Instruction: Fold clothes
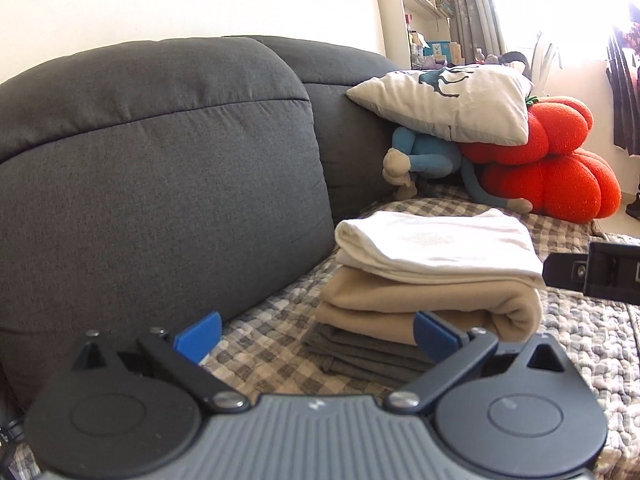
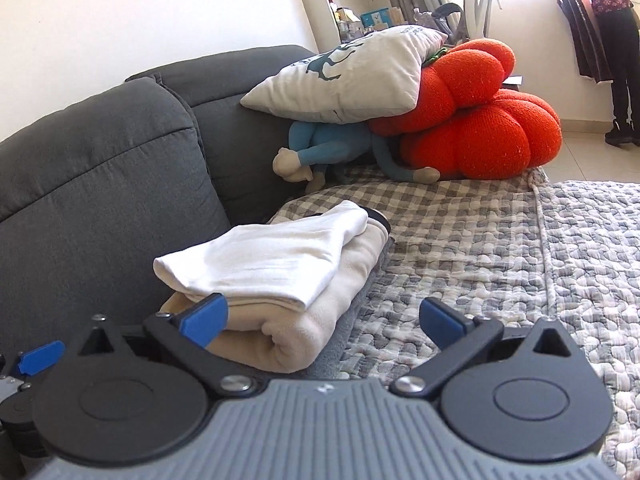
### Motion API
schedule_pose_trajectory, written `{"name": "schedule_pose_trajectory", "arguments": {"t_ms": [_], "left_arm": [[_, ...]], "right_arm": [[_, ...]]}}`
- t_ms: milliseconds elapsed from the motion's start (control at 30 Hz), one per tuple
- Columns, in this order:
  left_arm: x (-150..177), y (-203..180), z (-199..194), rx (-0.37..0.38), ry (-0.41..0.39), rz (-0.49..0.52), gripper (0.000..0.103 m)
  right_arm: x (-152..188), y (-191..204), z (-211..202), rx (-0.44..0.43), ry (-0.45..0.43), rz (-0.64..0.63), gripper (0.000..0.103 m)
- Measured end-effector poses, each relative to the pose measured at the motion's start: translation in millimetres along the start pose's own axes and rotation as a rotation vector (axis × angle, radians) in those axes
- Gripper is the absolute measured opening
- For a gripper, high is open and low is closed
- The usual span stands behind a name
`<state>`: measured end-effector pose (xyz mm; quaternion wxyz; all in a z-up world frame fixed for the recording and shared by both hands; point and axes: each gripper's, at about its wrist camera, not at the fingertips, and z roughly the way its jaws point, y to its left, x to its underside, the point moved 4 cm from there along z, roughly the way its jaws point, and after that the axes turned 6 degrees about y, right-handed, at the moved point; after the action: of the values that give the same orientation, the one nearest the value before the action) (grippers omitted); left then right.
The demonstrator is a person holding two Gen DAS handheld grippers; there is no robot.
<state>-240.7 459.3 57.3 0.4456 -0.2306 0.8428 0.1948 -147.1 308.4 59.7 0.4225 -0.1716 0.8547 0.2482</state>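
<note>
I am holding left gripper (image 1: pixel 316 334) wide, empty | right gripper (image 2: pixel 324 318) wide, empty | stack (image 1: pixel 432 276) sitting folded on sofa (image 1: pixel 160 160)

My left tool (image 1: pixel 316 334) is showing blue pads on black link arms with silver screws. My right tool (image 2: pixel 324 320) is wearing the same ribbed grey body and round black discs.
</note>
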Motion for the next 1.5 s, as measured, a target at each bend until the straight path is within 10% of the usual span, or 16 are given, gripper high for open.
{"name": "schedule_pose_trajectory", "arguments": {"t_ms": [1500], "left_arm": [[6,-2,5,-0.010,0.024,-0.035,0.102]], "right_arm": [[25,3,2,0.046,0.036,-0.031,0.103]]}}
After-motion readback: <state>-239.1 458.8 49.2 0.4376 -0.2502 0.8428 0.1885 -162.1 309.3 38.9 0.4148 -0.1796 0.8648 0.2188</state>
